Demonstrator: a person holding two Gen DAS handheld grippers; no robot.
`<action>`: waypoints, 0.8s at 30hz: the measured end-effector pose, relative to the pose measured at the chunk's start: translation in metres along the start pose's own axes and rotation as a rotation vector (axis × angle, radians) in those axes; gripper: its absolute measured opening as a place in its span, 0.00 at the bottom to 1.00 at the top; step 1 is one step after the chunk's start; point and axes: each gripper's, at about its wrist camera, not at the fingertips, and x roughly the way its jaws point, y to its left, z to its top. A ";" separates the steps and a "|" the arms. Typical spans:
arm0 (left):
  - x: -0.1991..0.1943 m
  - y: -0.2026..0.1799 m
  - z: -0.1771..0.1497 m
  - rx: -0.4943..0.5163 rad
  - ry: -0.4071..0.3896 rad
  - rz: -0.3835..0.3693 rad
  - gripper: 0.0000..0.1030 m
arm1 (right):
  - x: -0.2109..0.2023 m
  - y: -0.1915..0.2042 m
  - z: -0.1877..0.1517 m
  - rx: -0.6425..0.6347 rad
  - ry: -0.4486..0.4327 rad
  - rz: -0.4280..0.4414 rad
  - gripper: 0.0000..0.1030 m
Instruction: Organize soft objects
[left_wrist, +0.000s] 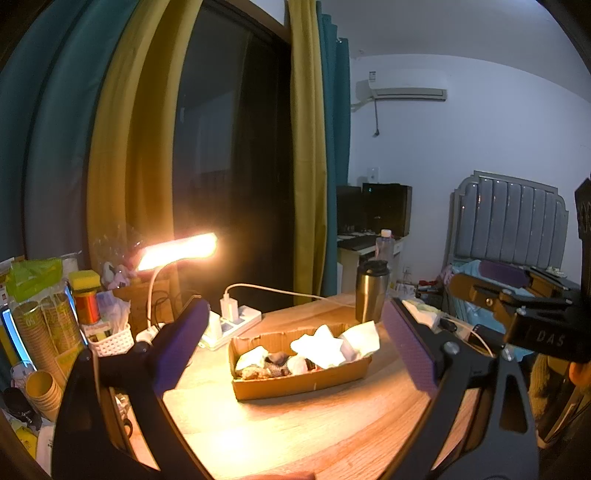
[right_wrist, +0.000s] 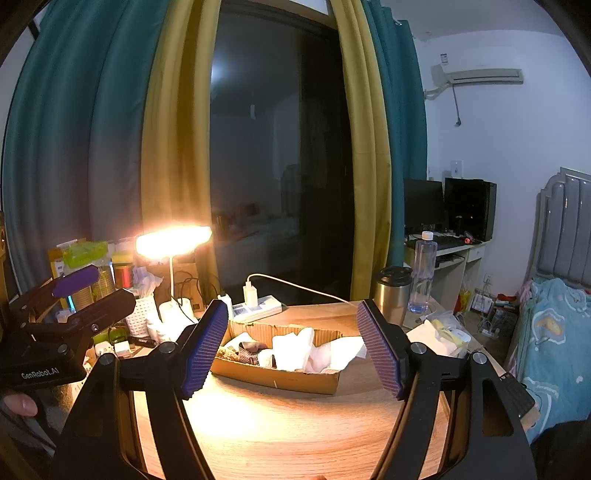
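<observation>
Here, two hand-held tools hover side by side above a round wooden counter (right_wrist: 295, 424), both aimed at a shallow cardboard tray (left_wrist: 301, 382) near its middle. The left tool (left_wrist: 295, 343) has its purple-padded fingers spread wide with nothing between them, and the right tool (right_wrist: 293, 343) is spread just as wide and equally empty. The soft things all lie inside the tray: crumpled white cloths or tissues (left_wrist: 325, 349) fill the right half and spill over its far rim, while darker, patterned fabric pieces (left_wrist: 275, 363) sit bunched at the left end; what each piece is cannot be made out. Because every soft item already rests in the tray and neither tool carries anything, the scene fits either a tray waiting to be sorted or one just filled. A lit desk lamp (left_wrist: 177, 251) leans in from the left, throwing warm light on the wood. A white power strip (left_wrist: 232, 323) and a steel travel mug (left_wrist: 371, 291) stand behind the tray, with a clear water bottle (right_wrist: 423, 275) beyond. More white paper or cloth (right_wrist: 439, 336) lies at the counter's right edge, outside the tray. Behind are a dark window with teal and mustard curtains (right_wrist: 177, 147), a wall air conditioner (right_wrist: 480, 75), and a bed (right_wrist: 554, 332) to the right.
</observation>
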 end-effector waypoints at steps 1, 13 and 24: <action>0.000 0.000 0.000 0.001 -0.001 -0.001 0.93 | 0.001 0.000 -0.001 0.000 -0.001 0.000 0.73; 0.000 0.000 -0.003 0.003 0.006 0.006 0.93 | 0.002 0.000 -0.001 -0.001 0.001 0.000 0.73; 0.001 0.000 -0.004 0.005 0.008 0.004 0.93 | 0.001 0.000 -0.001 -0.003 0.002 0.000 0.73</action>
